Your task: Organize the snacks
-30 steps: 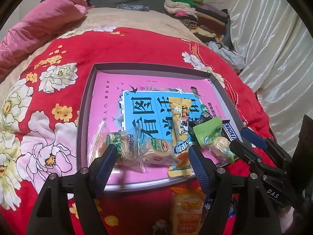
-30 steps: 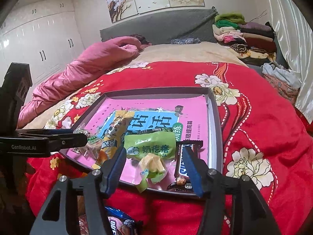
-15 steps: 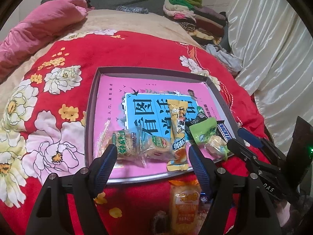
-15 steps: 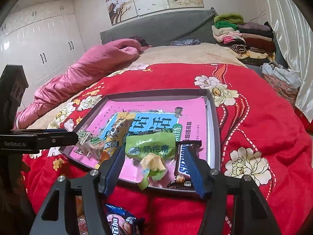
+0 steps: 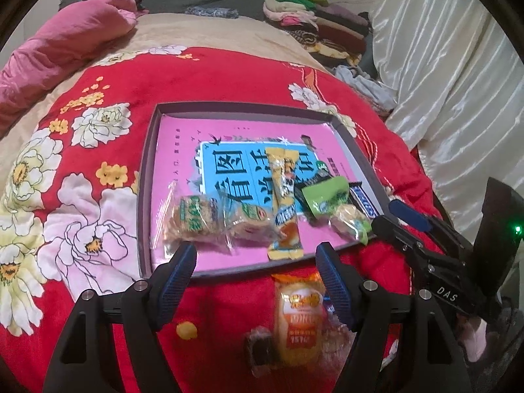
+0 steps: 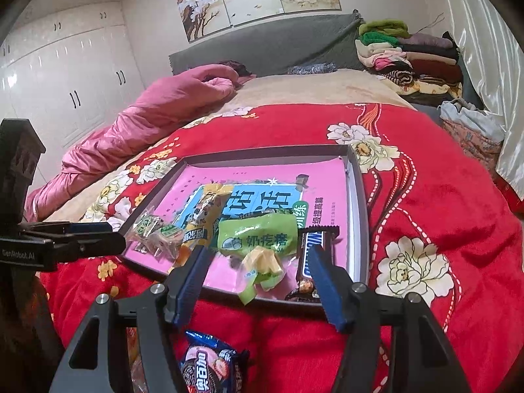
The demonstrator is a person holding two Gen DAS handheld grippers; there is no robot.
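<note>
A grey tray (image 5: 144, 196) lined with a pink and blue book lies on the red floral blanket. Along its near side lie two clear-wrapped biscuit packs (image 5: 193, 217), a yellow stick pack (image 5: 283, 203), a green packet (image 5: 327, 196), a small wrapped candy (image 5: 348, 222) and a chocolate bar (image 5: 362, 196). My left gripper (image 5: 256, 249) hangs open over the tray's near rim, holding nothing. An orange pack (image 5: 299, 314) lies on the blanket below it. My right gripper (image 6: 258, 251) stands open in front of the candy (image 6: 262, 262) and chocolate bar (image 6: 312, 252), apart from both. A blue cookie pack (image 6: 213, 366) lies under it.
A pink quilt (image 6: 147, 121) is bunched at the far left of the bed. Folded clothes (image 6: 402, 59) are stacked at the back right beside a white curtain (image 5: 458, 82). A small dark wrapped snack (image 5: 260, 347) lies next to the orange pack.
My left gripper has drawn back and up from the tray, so the tray looks smaller and the orange pack shows more. The right gripper has stayed put.
</note>
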